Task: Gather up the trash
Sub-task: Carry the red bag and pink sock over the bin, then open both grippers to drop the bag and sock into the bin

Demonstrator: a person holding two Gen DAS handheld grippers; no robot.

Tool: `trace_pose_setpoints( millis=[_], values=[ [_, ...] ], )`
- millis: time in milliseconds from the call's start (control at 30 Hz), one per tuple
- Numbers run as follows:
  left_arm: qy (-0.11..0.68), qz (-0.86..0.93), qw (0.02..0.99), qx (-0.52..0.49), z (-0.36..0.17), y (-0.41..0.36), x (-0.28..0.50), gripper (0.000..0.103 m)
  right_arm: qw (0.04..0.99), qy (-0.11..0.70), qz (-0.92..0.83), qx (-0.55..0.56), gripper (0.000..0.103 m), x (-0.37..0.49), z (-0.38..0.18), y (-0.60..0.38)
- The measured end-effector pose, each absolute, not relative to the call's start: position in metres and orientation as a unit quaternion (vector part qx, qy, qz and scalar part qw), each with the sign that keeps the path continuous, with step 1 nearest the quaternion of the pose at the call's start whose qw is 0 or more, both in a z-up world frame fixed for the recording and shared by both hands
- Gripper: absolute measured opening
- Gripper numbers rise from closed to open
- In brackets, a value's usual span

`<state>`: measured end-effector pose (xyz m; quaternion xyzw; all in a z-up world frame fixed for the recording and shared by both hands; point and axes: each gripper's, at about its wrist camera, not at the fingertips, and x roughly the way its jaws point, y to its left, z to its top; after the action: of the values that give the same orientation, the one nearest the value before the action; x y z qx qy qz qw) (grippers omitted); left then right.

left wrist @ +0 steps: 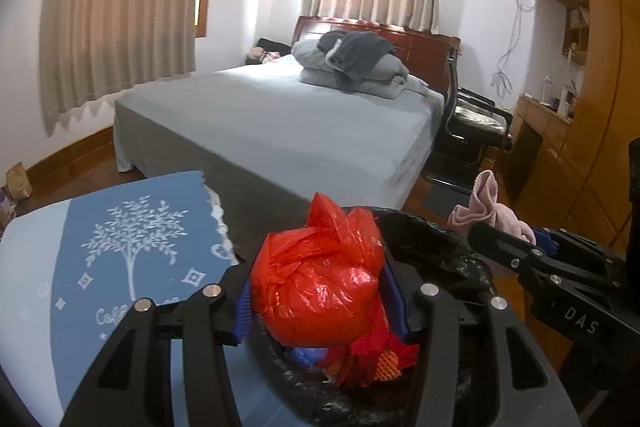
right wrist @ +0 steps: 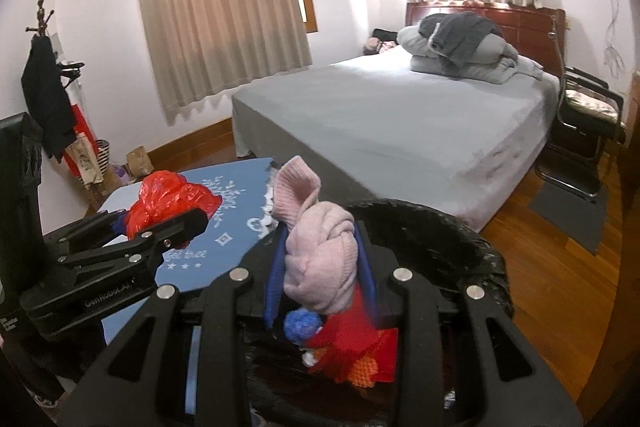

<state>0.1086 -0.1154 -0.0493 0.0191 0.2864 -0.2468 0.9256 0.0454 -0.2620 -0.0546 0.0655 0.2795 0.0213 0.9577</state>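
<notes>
- Where the left wrist view looks along its own fingers, the left claw (left wrist: 320, 303) is clenched on a knotted red plastic bag (left wrist: 320, 279), blue pads pressed to both its sides, at lower centre of the frame.
- Black bin liner (left wrist: 448, 251): its crinkled rim curves behind and to the right of the red bag; red, orange and blue scraps (left wrist: 360, 359) lie inside, below the bag.
- Right claw (right wrist: 322, 279): clenched on a pink knitted cloth (right wrist: 320, 259), lower centre of the right wrist view; one end of the cloth stands up above the fingertips. The same liner rim arcs to its right, over the same scraps.
- Bench (left wrist: 132, 259): blue cover printed with a white tree, lower left of the left wrist view, just beside the liner.
- Each claw shows in the other's view: the right one at the right edge, the left one at left with the red bag.
- Bed (left wrist: 288, 123): grey sheet, mid frame, with folded grey bedding (left wrist: 352, 67) at its wooden headboard.
- Beige curtains (left wrist: 120, 7), upper left and upper centre.
- Black chair (left wrist: 468, 131), right of the bed, on a wood floor.
</notes>
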Motion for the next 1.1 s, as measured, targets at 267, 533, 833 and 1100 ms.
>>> trace_pose_setpoints(
  millis=[267, 533, 833, 1100],
  values=[
    [0.291, -0.271, 0.917, 0.031, -0.060, -0.147, 0.117, 0.052, 0.955, 0.288, -0.006, 0.072, 0.031, 0.043, -0.066, -0.287],
    [0.312, -0.279, 0.907, 0.046, -0.086, -0.168, 0.132, 0.052, 0.949, 0.303, -0.024, 0.083, 0.031, 0.049, -0.083, -0.308],
    [0.330, -0.286, 0.898, 0.052, -0.106, -0.183, 0.149, 0.054, 0.941, 0.324, -0.041, 0.088, 0.034, 0.062, -0.105, -0.320],
    [0.349, -0.296, 0.888, 0.045, -0.115, -0.187, 0.160, 0.069, 0.937, 0.335, -0.056, 0.086, 0.055, 0.072, -0.118, -0.332]
  ],
)
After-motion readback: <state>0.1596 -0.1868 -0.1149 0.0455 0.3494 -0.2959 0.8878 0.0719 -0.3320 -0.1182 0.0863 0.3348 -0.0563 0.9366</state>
